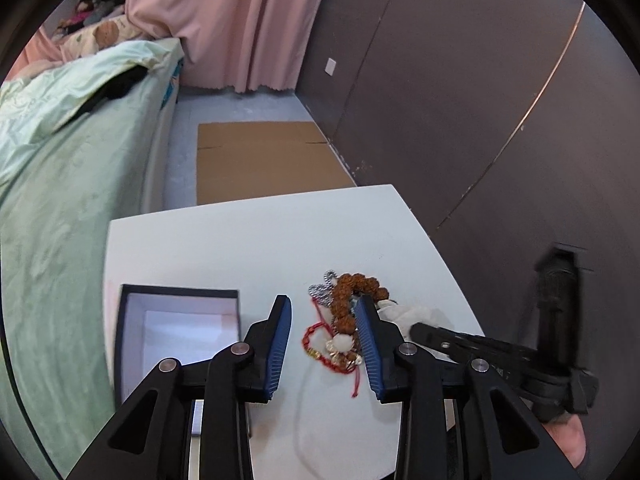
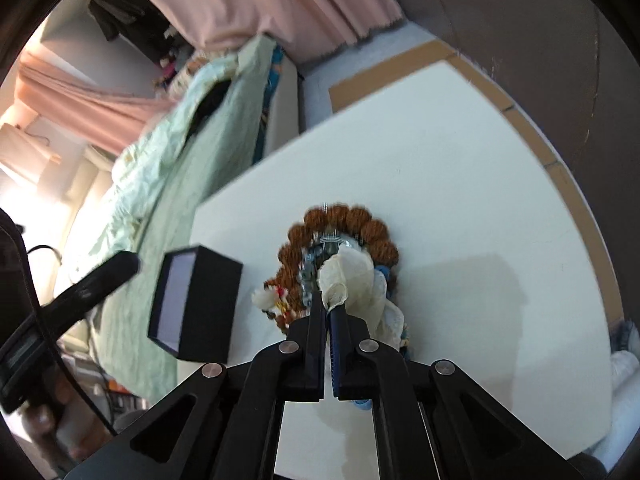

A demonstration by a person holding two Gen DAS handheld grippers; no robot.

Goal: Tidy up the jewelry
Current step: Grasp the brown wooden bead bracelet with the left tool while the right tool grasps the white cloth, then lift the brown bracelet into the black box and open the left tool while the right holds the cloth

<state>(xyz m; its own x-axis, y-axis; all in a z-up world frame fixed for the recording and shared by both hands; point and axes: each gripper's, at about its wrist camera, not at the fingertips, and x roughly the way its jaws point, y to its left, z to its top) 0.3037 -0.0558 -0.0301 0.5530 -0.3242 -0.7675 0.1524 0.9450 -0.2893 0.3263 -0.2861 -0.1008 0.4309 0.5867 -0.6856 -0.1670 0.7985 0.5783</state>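
A pile of jewelry lies on the white table point(image 1: 256, 240): a brown bead bracelet point(image 1: 356, 286), a silver chain point(image 1: 322, 290) and a red cord bracelet point(image 1: 316, 340) with white charms. My left gripper point(image 1: 324, 312) is open above the pile, its blue pads on either side. My right gripper point(image 2: 329, 304) is shut on a white pouch point(image 2: 352, 276) that rests over the jewelry point(image 2: 344, 220); the pouch also shows in the left wrist view point(image 1: 416, 316). An open black box point(image 1: 176, 336) with a white inside stands left of the pile, and it shows in the right wrist view point(image 2: 200, 300).
A bed with a green cover point(image 1: 60, 200) runs along the table's left. Flat cardboard point(image 1: 264, 156) lies on the floor beyond the table. A dark wall point(image 1: 480, 100) stands at the right, pink curtains point(image 1: 224, 20) at the back.
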